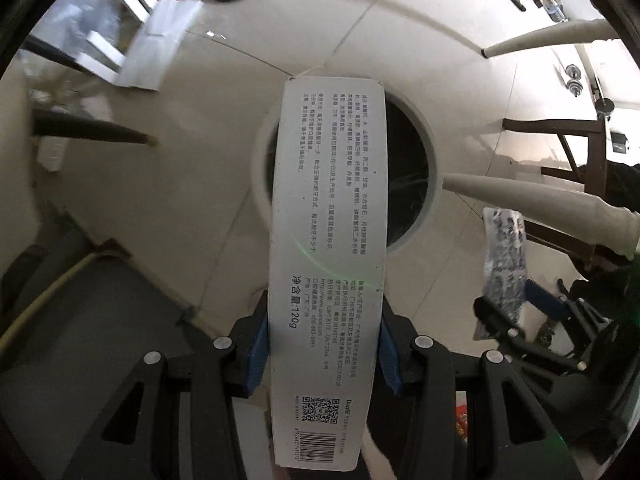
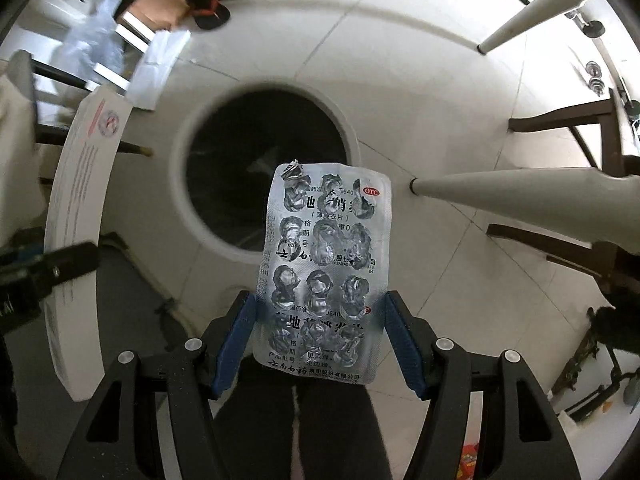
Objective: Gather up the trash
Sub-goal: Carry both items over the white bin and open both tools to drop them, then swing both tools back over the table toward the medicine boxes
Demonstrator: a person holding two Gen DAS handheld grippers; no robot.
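Gripping a long white toothpaste box point(image 1: 328, 264) between its blue pads point(image 1: 256, 344), the left gripper point(image 1: 324, 344) is clamped on the carton's lower part, printed face toward the camera (Chinese text, "120g", a QR code and a barcode near the bottom end). The box reaches forward over the round white trash bin point(image 1: 260, 168), whose dark opening shows to the right of the carton; its far end lies past the bin's far rim in this view. The bin stands on the pale tiled floor point(image 1: 360, 40).

Farther right, the right gripper point(image 2: 320, 336) is closed on a used silver blister pack point(image 2: 324, 272), its blue pads point(image 2: 404, 344) pressing the pack's two long edges near the lower half. The pockets are crushed and torn open, and a red "OTC" mark sits at the upper right corner. The pack's top end overlaps the near rim of the bin point(image 2: 360, 148) from the right wrist view, with the dark mouth just beyond it.

White table legs point(image 2: 500, 188) slant in from the right, near the bin.
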